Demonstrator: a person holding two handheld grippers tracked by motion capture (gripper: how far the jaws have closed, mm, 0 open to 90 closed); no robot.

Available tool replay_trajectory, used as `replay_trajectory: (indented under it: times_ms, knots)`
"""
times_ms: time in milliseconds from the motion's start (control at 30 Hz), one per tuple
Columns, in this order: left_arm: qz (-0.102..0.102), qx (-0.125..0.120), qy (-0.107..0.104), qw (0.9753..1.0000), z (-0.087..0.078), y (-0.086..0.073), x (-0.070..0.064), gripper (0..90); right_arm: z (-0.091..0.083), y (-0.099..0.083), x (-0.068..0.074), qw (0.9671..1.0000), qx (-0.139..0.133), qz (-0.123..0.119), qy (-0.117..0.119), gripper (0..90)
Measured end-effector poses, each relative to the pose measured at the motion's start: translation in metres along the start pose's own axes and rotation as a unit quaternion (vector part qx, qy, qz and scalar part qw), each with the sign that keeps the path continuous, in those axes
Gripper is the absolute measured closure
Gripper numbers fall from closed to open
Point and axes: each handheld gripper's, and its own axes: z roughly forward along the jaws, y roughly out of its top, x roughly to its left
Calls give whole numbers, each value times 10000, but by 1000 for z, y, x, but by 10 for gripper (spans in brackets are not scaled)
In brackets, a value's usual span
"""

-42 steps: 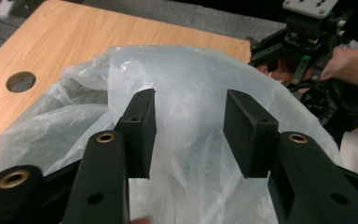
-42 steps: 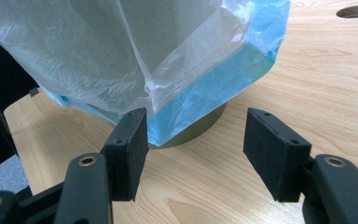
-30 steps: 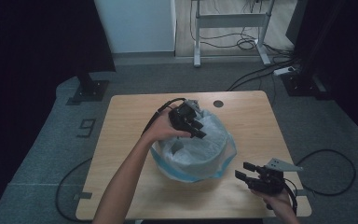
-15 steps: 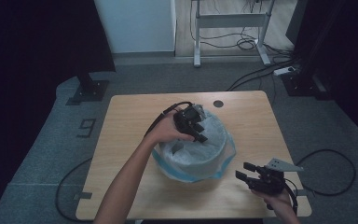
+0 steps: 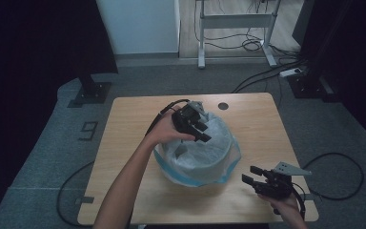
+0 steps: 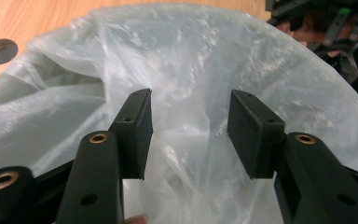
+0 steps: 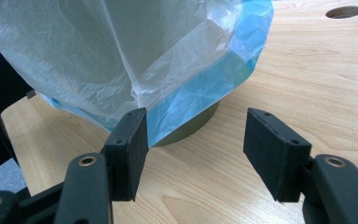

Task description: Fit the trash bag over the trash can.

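In the high view a wooden table (image 5: 124,157) carries a round bin (image 5: 198,155) near its middle, a little toward the near edge, with a translucent white plastic bag (image 5: 209,143) draped over its mouth and a blue bag edge (image 5: 190,179) showing around its lower rim. The left gripper (image 5: 200,131) hangs over the far-left part of the bin's top, the person's left hand (image 5: 164,133) wrapped around its body and the forearm coming in from the near edge; its jaws point toward the middle of the bag. The right gripper (image 5: 249,174) sits close to the near right corner of the table, just beside the bin but apart from it, jaws aimed at the bag's lower edge. A round cable hole (image 5: 223,106) lies near the far edge. In the left gripper view the two black jaws stand apart with nothing between them — the crinkled white plastic bag (image 6: 191,60) spreads beneath and beyond them, and the cable hole (image 6: 0,50) shows at the upper left on bare wood. In the right gripper view the jaws are likewise spread and hold nothing; the left jaw's tip lies in front of the hanging blue bag edge (image 7: 205,88), though whether it touches cannot be told. The bin's dark base (image 7: 191,123) stands on the table (image 7: 307,74) under the plastic.
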Motion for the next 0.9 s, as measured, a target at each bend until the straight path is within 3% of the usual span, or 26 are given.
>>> replay_trajectory:
  times_ms: [300,500,667,800,900]
  knots:
    - [163,72,35,9998,-10,-14,-16,436,1,-1,0,10000,28,-4,-7,393]
    - [220,555,66,9982,4,-14,-22,421,4,-1,2,10000,74,-22,11,392]
    - [247,768,42,9967,15,-12,-22,414,4,-1,1,10000,69,-18,8,392]
    - [244,733,41,9970,16,-11,-20,407,2,-2,0,10000,59,-4,-6,392]
    - [202,549,40,9983,9,-12,-19,404,1,-1,-1,10000,43,-11,-16,392]
